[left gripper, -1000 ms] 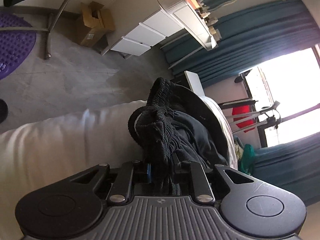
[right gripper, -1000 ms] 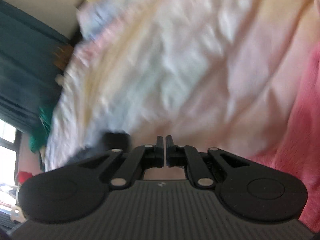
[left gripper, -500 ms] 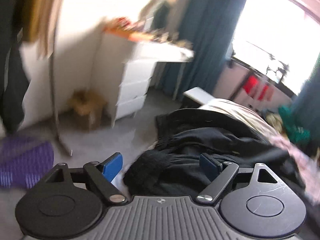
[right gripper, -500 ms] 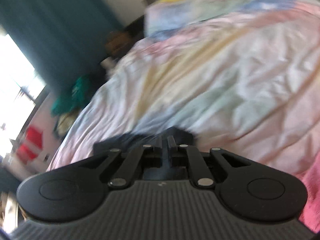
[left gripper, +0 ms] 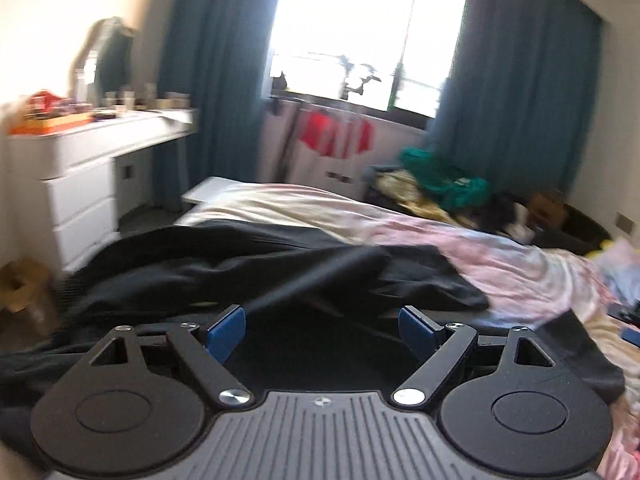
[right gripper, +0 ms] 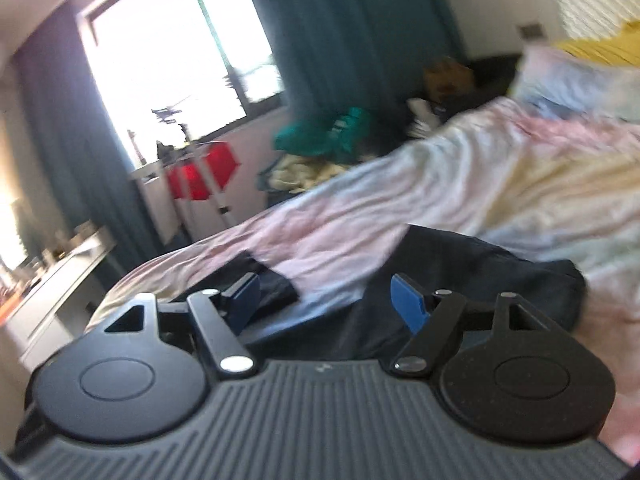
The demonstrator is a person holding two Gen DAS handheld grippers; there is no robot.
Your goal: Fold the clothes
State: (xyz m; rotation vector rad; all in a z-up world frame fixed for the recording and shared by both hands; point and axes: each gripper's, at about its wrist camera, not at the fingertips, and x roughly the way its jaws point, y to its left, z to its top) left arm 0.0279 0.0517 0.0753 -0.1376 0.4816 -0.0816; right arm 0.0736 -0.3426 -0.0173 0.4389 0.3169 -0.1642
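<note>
A black garment [left gripper: 224, 268] lies spread and rumpled on the bed, across the pastel bedspread [left gripper: 500, 256]. My left gripper [left gripper: 322, 326] is open and empty just above the garment's near part. In the right wrist view the same black garment [right gripper: 492, 276] lies on the bedspread [right gripper: 500, 184], with a smaller dark part at the left [right gripper: 272, 280]. My right gripper [right gripper: 326, 298] is open and empty, low over the garment. Both views are motion-blurred.
A white chest of drawers [left gripper: 76, 184] with clutter stands at the left. Teal curtains [left gripper: 516, 92] frame a bright window. A pile of green and yellow clothes [left gripper: 444, 184] lies beyond the bed. A yellow pillow [right gripper: 600, 46] is at the bed's head. A cardboard box [left gripper: 24, 292] sits on the floor.
My left gripper has let go of the black garment and opened; the garment now lies on the bed. My right gripper has opened from shut. Both have swung to face the window.
</note>
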